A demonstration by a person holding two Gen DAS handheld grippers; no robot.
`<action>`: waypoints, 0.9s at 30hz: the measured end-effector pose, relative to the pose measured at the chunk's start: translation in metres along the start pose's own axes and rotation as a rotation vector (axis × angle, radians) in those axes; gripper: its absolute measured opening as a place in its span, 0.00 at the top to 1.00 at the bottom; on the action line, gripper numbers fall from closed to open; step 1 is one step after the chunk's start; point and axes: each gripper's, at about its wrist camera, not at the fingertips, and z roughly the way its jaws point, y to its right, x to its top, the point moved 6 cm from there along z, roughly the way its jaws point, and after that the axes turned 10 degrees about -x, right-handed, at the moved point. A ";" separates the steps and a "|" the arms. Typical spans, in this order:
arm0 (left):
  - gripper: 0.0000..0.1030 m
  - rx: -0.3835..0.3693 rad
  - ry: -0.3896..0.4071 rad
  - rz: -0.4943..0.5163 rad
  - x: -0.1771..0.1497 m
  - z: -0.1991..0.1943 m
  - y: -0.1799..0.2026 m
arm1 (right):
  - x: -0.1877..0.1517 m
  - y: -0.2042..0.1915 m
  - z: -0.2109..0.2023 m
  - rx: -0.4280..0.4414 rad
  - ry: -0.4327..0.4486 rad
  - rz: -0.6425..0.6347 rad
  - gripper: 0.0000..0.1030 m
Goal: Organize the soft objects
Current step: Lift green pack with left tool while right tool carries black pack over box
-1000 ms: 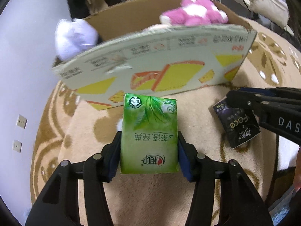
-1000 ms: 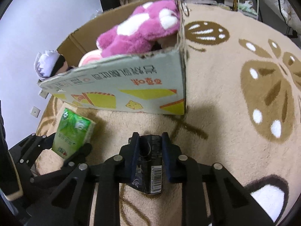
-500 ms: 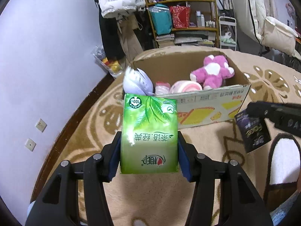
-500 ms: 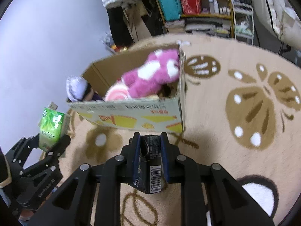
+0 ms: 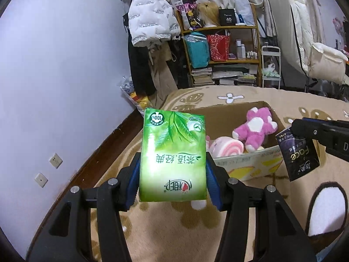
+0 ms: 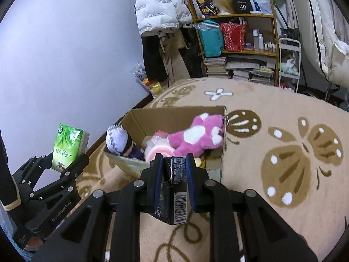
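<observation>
Both tongs are loaded: the left gripper (image 5: pixel 173 181) pinches a green tissue pack (image 5: pixel 173 159), the right gripper (image 6: pixel 174 174) clamps narrowly on a dark tissue pack (image 6: pixel 174 187). Ahead on the rug (image 6: pixel 283 174) sits the cardboard box (image 6: pixel 174 114), holding a pink plush (image 6: pixel 196 137). Carry each pack over the near wall, lower into free space, then release.

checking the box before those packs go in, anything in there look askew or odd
Mostly tidy. The white-haired doll sits jammed in the cardboard box's near left corner, its head poking above the rim. The pink plush bear sprawls on its side across the pink roll cushion. Nothing looks spilled or damaged.
</observation>
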 end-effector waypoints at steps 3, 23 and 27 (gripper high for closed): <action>0.49 0.014 0.017 0.018 0.006 -0.001 0.000 | 0.006 -0.003 0.003 0.006 0.016 -0.003 0.79; 0.49 0.005 0.059 0.055 0.062 0.041 0.003 | 0.040 -0.005 0.052 0.036 0.072 0.006 0.79; 0.49 -0.025 0.047 0.039 0.067 0.058 0.004 | 0.044 -0.002 0.065 0.040 0.069 0.020 0.79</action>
